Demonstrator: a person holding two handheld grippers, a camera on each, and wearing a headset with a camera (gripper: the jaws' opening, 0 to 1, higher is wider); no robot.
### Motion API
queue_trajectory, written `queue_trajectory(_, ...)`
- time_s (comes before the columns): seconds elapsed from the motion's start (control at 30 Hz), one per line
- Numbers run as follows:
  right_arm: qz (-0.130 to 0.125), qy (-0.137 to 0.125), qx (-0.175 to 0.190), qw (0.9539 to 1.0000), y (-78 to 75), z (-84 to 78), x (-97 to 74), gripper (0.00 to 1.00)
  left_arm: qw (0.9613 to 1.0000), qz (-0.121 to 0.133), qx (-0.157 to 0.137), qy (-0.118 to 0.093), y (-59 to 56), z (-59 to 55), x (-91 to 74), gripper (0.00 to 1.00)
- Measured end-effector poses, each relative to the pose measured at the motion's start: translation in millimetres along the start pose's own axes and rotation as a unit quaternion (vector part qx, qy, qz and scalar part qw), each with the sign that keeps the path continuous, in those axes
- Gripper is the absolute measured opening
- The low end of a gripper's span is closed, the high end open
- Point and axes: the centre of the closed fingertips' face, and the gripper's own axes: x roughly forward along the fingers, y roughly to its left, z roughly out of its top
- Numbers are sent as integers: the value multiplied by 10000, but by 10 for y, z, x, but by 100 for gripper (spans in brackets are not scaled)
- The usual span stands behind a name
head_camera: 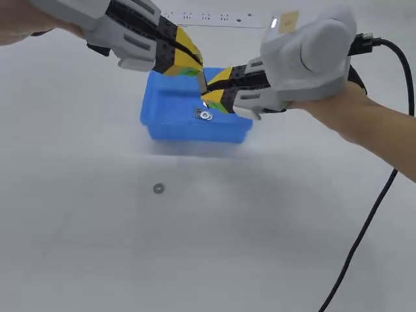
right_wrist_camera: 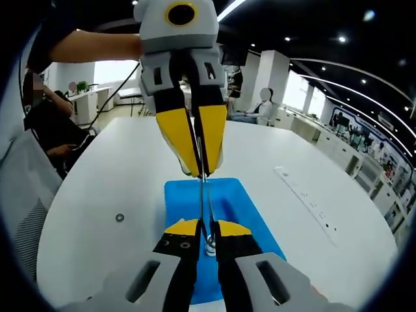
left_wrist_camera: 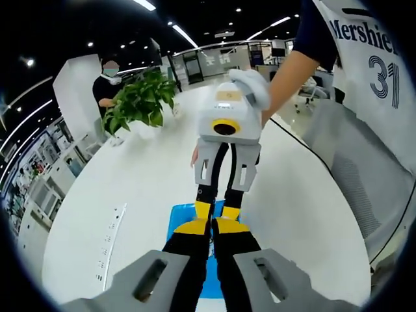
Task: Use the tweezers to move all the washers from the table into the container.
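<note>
The tweezers, clamped by the left gripper and the right gripper, point into the blue container above washers, their tips' pinch unreadable; best opened low inside, before fetching the lone washer near-left on the table.

The left claw and right claw share pale grey moulded housings, black linkages and yellow jaw tips. A black cable trails off the right one. The person wears a white jersey, dark-sleeved, numbered 31.
</note>
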Motion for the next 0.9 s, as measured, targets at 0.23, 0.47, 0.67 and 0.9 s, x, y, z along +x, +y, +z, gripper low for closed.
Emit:
queue_trajectory(0.23, 145, 105, 159, 9997, -2, -109, 219, 10, 9998, -56, -178, 107, 34, -213, 38, 6)
queue_trajectory(0.47, 164, 200, 256, 9993, 9, -174, 253, 11, 9996, -112, -246, 114, 16, -270, 67, 6)
queue_trajectory(0.67, 128, 219, 266, 9993, 3, -172, 229, 13, 9996, -134, -186, 155, 4, -255, 81, 6)
queue_trajectory(0.9, 111, 198, 212, 9995, 15, -130, 193, 13, 9999, -66, -51, 97, -19, -120, -8, 6)
